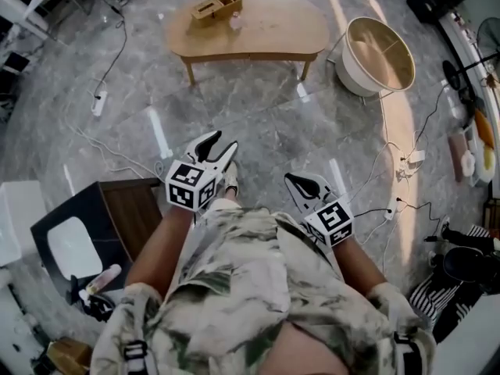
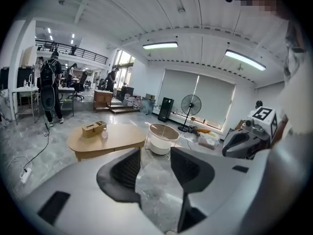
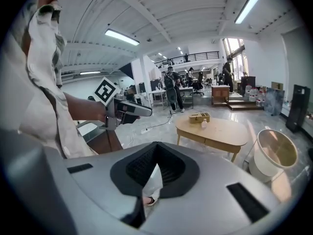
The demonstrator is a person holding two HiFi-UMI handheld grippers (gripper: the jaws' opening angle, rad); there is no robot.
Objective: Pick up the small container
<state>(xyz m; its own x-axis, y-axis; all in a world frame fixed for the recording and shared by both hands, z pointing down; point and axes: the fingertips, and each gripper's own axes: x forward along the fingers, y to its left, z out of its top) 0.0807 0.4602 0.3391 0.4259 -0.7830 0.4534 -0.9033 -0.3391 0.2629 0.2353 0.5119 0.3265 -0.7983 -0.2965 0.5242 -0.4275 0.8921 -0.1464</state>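
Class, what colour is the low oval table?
The table is light tan wood, clearest in the head view.

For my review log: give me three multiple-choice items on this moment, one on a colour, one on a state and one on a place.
1. The outer wall of the round tub is: A) black; B) white; C) red.
2. The left gripper has its jaws: A) apart and empty; B) fully together; C) out of view.
3. The small container stands: A) inside the round tub; B) between the left gripper's jaws; C) on the wooden table, beside the wooden box.

Key: B, the tub's side is white. A, bare floor shows through the gap between the pads. C, it stands by the box on the tabletop.
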